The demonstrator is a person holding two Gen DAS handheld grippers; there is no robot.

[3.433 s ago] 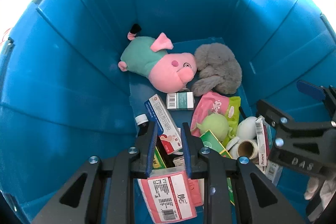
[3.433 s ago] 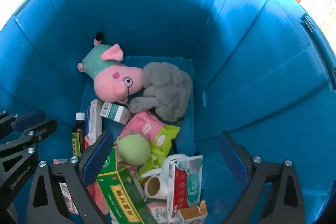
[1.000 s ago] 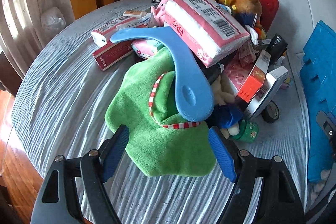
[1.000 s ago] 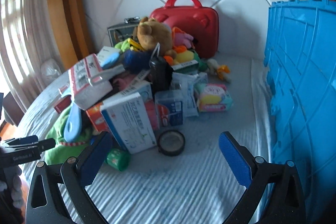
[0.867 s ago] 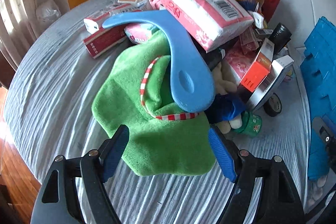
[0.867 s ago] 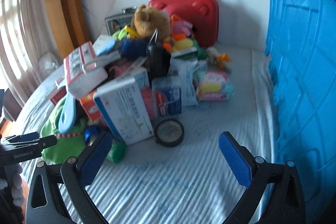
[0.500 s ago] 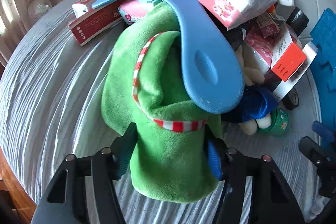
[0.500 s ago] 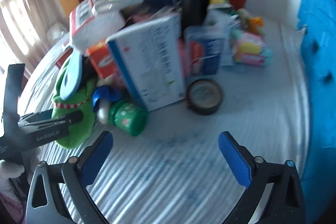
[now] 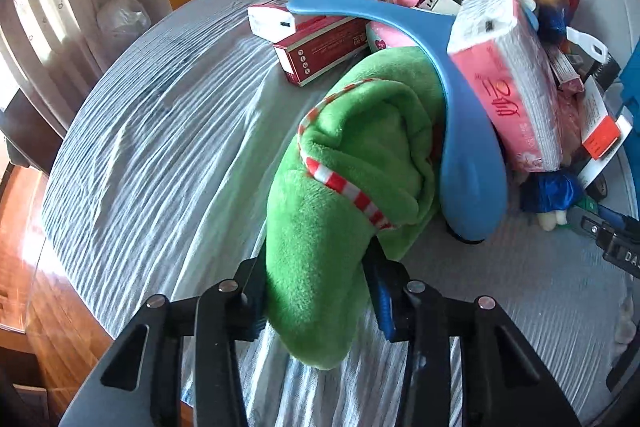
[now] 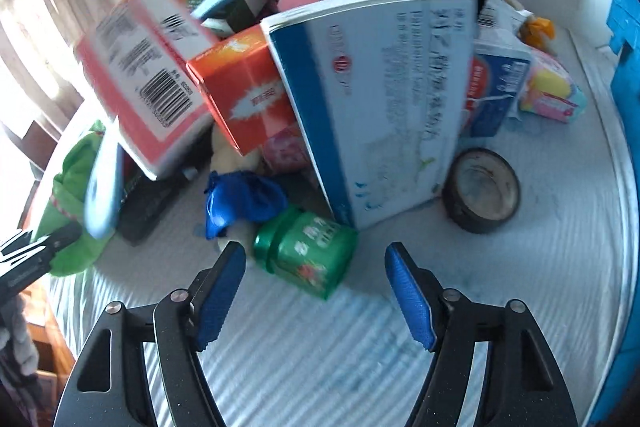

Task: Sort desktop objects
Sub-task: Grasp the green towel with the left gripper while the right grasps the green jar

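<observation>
I see my left gripper [image 9: 316, 291] as matte black linkage arms with triangular cut-outs and silver round-head screws at the pivots; a blue ribbed pad lines its right finger. My right gripper [image 10: 314, 281] matches: black arms, silver screws, blue textured pads [image 10: 410, 301], white lettering at frame left.

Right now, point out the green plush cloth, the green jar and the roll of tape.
green plush cloth [image 9: 320, 247], left wrist view, on its lower fold.
green jar [image 10: 308, 251], right wrist view, on its labelled side.
roll of tape [image 10: 482, 197], right wrist view, on its outer rim.
</observation>
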